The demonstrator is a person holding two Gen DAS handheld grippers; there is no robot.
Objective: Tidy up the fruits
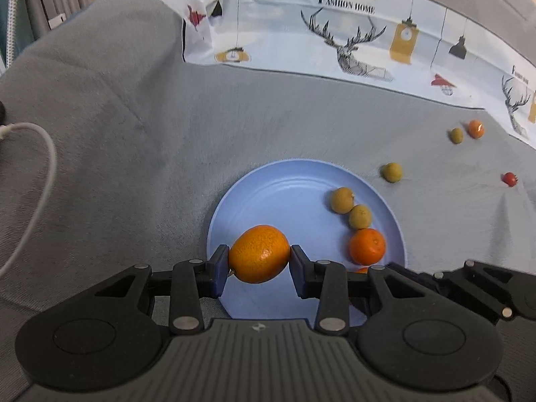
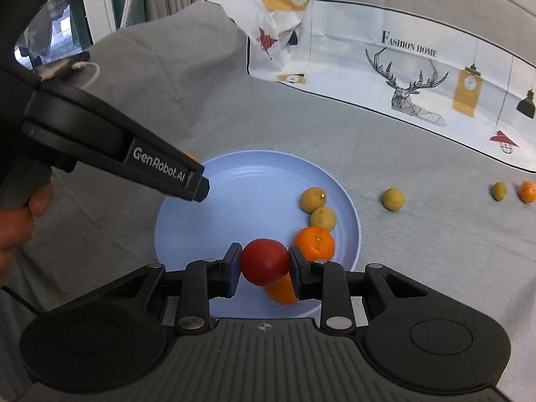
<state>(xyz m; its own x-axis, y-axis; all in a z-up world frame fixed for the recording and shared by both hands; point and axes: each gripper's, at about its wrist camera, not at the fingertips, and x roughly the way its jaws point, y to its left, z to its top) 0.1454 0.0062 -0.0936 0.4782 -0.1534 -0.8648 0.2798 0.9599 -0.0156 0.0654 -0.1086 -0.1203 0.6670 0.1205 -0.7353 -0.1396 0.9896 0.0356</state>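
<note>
from the left wrist view, the left gripper [image 1: 259, 261] was clamped on an orange [image 1: 259, 254], held right over the near rim of the blue plate [image 1: 268, 187] — looked like it was there to be dropped in with the fruit already collected, a mandarin [image 1: 367, 246] and two greenish-yellow ones. from the right wrist view, the right gripper [image 2: 264, 268] was pinched on a red tomato [image 2: 264, 262] above the same plate — a few strays [image 2: 392, 199] sat out on the grey cloth [image 2: 418, 234].
</note>
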